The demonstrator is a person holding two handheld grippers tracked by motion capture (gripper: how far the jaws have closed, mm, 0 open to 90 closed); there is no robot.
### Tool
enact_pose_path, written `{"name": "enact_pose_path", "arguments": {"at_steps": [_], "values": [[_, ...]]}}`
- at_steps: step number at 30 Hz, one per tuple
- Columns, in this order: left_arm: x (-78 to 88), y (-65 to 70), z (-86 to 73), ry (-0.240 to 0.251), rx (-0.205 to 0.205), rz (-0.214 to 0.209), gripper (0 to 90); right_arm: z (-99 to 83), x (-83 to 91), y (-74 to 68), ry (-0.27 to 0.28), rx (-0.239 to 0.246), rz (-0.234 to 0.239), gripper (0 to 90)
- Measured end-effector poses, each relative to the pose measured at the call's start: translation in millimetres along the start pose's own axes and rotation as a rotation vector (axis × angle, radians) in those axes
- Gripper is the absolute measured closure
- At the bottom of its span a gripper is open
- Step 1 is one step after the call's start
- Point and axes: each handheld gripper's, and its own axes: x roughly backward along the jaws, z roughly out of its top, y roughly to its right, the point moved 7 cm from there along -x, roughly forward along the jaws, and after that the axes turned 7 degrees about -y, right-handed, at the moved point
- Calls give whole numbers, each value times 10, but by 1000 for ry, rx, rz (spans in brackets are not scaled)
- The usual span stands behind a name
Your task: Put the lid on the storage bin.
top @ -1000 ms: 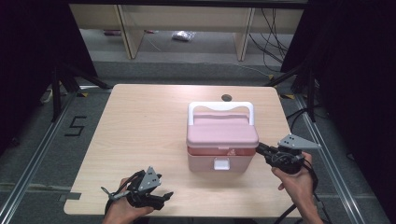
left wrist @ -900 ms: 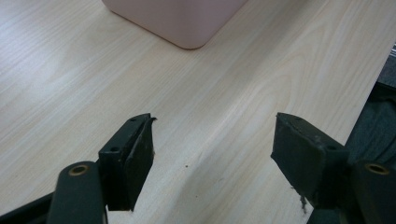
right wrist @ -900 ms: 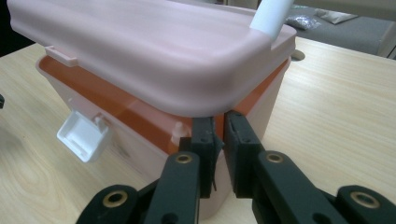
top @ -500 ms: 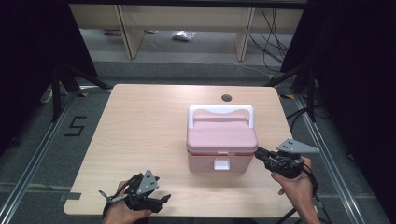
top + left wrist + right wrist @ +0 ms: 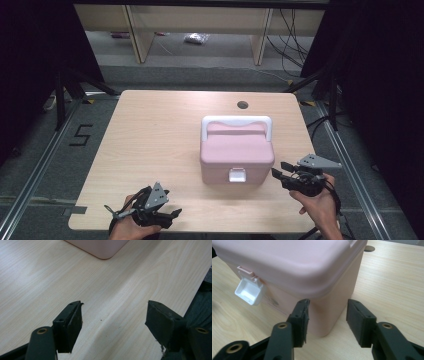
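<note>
A pink box point(image 5: 235, 150) with a white handle point(image 5: 236, 120) and a white front latch point(image 5: 236, 175) stands mid-table. My right gripper point(image 5: 278, 169) sits at its front right corner, pointing at it. In the right gripper view the jaws point(image 5: 327, 306) have just been opening; the box's corner point(image 5: 294, 262) stands in the gap, and the pads do not press on it. The latch point(image 5: 249, 291) hangs flipped outward. My left gripper point(image 5: 171, 218) rests near the table's front left edge, open point(image 5: 115, 312) over bare wood, with the box's corner point(image 5: 98, 247) farther off.
The light wooden table point(image 5: 150, 140) has a round cable hole point(image 5: 243, 105) behind the box. The table's edge runs close beside the left gripper point(image 5: 195, 302). A "5" mark point(image 5: 81, 135) is on the floor at left; cables and shelf legs lie beyond.
The right gripper's jaws have spread apart, and it has drifted slightly toward the near edge beside the box's corner. The left gripper and the box have not moved.
</note>
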Motion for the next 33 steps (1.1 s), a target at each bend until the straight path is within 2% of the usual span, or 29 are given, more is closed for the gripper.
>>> {"name": "enact_pose_path", "arguments": {"at_steps": [1,2,3,4,5,6,8,9,10,11,13,14,15,17,18,19,20,22,23,24,25,28,29,32,33], "values": [[2,8,4,4,4,-2,287,-10,4,-11,-5,-9,4,513],[2,20,7,9,3,-12,287,-12,6,7,-3,23,-7,497],[3,23,9,10,2,-12,287,-23,10,0,-9,25,-9,483],[1,30,8,11,13,-16,287,-37,6,-35,-9,1,4,464],[4,16,8,8,3,-7,287,-36,7,-9,-2,32,-12,452],[12,10,5,4,-6,-5,287,-49,5,-5,-7,37,-11,440],[18,27,8,15,11,-15,286,-76,-2,-40,-4,13,-1,411],[22,30,5,16,14,-18,286,-84,-4,-33,-3,18,-9,398],[22,28,5,19,12,-19,286,-99,-14,-52,3,1,-2,381],[23,29,4,19,13,-19,286,-113,-9,-20,-2,39,-15,376],[21,20,-2,14,9,-12,285,-146,-21,-58,2,7,1,361],[20,33,1,18,18,-18,285,-174,-9,-70,-13,-5,3,352],[18,35,0,16,17,-19,285,-178,-17,-43,3,30,-4,340],[11,26,-3,12,14,-11,285,-217,-11,-45,4,24,-7,320],[10,30,-3,11,15,-13,285,-242,-9,-85,0,-17,10,307],[6,26,-1,14,14,-14,285,-253,0,-53,5,27,-1,293],[6,17,-3,11,8,-11,285,-263,-3,-75,18,10,12,288],[6,27,-5,15,20,-14,284,-291,3,-110,25,-11,23,275],[5,25,-9,12,22,-14,284,-307,7,-95,16,26,20,274],[4,22,-10,11,21,-13,283,-326,5,-119,14,12,21,272],[2,19,-10,10,18,-14,283,-330,1,-107,21,39,9,269],[8,20,-9,11,24,-12,281,-387,-2,-159,-1,41,27,266],[21,17,-15,4,14,-11,278,-402,-13,-179,3,30,27,263],[21,15,-24,5,16,-8,277,-448,-22,-206,-13,47,37,256],[15,24,-25,10,34,-9,277,-465,-32,-232,-14,39,42,251]]}}
